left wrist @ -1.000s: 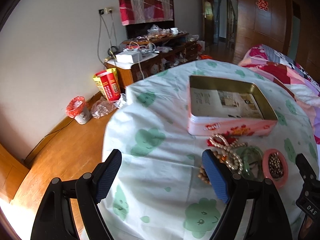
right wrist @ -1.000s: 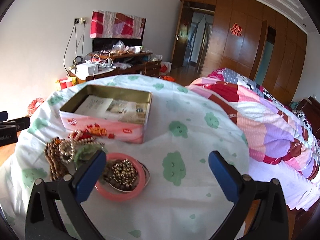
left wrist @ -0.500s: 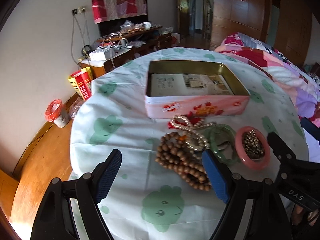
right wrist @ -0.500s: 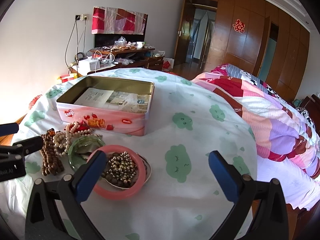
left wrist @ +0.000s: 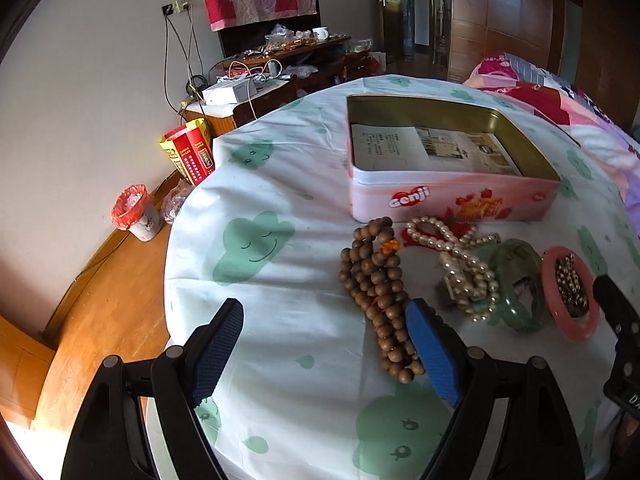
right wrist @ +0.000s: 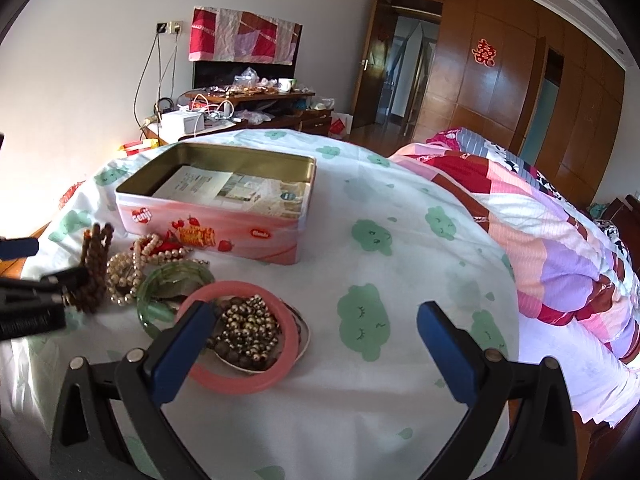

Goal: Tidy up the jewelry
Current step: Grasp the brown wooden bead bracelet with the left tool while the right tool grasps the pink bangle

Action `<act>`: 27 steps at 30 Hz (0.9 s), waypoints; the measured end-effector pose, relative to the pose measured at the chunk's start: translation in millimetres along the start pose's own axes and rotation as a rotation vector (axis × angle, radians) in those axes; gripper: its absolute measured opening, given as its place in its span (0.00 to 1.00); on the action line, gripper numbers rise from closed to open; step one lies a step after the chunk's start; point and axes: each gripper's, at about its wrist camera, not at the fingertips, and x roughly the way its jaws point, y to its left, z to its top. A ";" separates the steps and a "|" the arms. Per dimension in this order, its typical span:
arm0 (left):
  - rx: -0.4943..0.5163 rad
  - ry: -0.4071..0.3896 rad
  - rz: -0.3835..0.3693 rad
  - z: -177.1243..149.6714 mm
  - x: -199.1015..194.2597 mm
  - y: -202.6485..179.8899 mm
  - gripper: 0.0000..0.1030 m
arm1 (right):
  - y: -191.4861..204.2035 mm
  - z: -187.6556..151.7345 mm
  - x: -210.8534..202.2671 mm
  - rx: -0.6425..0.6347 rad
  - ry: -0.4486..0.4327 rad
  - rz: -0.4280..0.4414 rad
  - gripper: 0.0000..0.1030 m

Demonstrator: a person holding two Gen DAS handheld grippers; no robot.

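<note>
I see a white tablecloth [left wrist: 304, 280] printed with green smiling clouds. The open tin [left wrist: 452, 200] is pink outside with red strawberries and gold inside. In front of it lie brown wooden prayer beads [left wrist: 376, 284], a cream pearl strand [left wrist: 460, 268], a translucent green bangle [left wrist: 520, 292] and a pink bangle [right wrist: 244, 344] ringing dark metallic beads [right wrist: 248, 324]. My fingers [right wrist: 180, 356] carry blue pads on black frames. Right of the tin, the quilt [right wrist: 560, 232] is patchworked in pink, red and purple.

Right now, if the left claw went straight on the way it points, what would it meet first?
Probably the bare tablecloth; the left claw is open, the wooden bead strand just beside its right finger. Depth is unclear.
</note>
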 end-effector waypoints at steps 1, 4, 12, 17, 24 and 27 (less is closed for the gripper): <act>0.003 -0.002 -0.007 0.0 0.7 -1.1 0.81 | 1.0 -0.5 1.1 -0.003 0.002 0.002 1.00; 0.020 -0.004 -0.038 1.0 5.9 -8.6 0.76 | 2.1 -2.1 4.8 -0.002 0.011 0.005 1.00; 0.066 -0.011 -0.149 6.0 7.7 -22.9 0.17 | 1.5 -4.2 9.3 0.003 0.015 -0.003 1.00; 0.058 -0.027 -0.120 8.8 4.8 -12.2 0.17 | -3.4 -4.3 11.6 0.017 0.015 0.000 1.00; 0.029 -0.049 -0.093 10.5 -1.4 6.9 0.17 | -10.5 -3.4 14.9 0.041 0.020 0.018 1.00; 0.011 -0.036 -0.099 10.0 2.0 11.0 0.17 | -5.0 -1.1 13.3 0.028 0.021 0.101 1.00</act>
